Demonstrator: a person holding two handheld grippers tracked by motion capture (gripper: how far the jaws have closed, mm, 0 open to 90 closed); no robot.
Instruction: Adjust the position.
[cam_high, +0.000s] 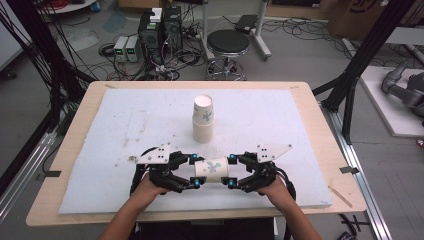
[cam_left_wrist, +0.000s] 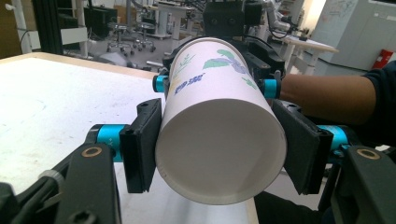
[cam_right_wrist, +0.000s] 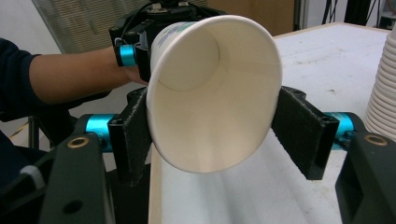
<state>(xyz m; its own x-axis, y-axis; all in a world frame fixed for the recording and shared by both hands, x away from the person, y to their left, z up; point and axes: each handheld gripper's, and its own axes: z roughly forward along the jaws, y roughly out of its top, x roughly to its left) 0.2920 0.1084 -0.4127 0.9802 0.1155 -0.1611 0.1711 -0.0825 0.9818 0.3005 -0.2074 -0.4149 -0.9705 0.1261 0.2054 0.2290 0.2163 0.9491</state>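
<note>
Paper cup (cam_high: 212, 169), lying sideways above the desk's (cam_high: 310, 145) near edge, is clamped by left tool (cam_high: 192, 170) and right tool (cam_high: 231, 171) at opposite ends; likely being pulled apart, not yet on far cup stack (cam_high: 203, 120)

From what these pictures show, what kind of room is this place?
Most likely a robotics lab or workshop. Behind the table with its white mat, the floor holds computer towers, tangled cables and a round stool. A grey robot arm lies at the right.
</note>
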